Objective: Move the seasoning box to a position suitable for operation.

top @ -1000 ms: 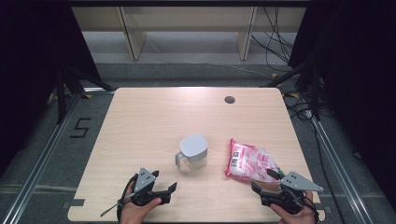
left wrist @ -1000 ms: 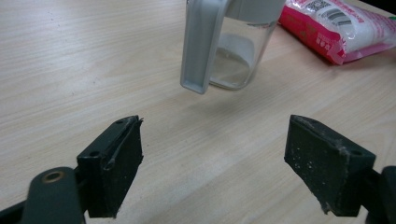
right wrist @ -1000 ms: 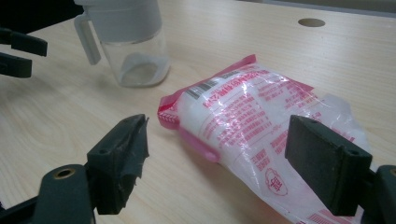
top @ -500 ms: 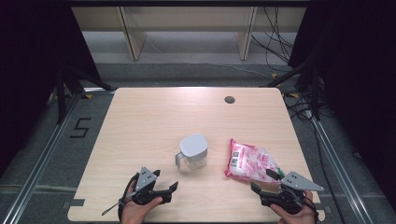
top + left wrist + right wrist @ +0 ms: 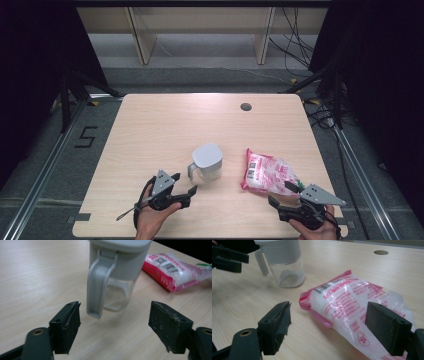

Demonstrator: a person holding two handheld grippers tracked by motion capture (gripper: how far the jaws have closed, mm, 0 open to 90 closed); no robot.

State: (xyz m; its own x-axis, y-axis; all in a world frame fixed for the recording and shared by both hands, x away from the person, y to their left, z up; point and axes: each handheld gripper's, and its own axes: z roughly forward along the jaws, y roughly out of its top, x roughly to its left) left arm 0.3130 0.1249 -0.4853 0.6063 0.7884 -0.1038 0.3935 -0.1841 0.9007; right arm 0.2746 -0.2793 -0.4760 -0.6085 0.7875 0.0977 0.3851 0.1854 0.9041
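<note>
High view: left gripper (image 5: 186, 193) just short of the clear jug (image 5: 207, 162) with grey lid, right gripper (image 5: 280, 196) at the near edge of the pink bag (image 5: 265, 172). Left gripper view: jaws wide, just been closing a little, nothing between, jug handle (image 5: 98, 287) just ahead. Right gripper view: jaws wide apart, gripping nothing, bag lying flat on the wooden table (image 5: 352, 262) just beyond.

Jug (image 5: 207, 162) on bench (image 5: 150, 130), just ahead of left tool (image 5: 186, 188), handle toward it. Bag (image 5: 265, 171) lies right of jug, just ahead of right tool (image 5: 286, 196). Hole (image 5: 245, 106) far behind.
</note>
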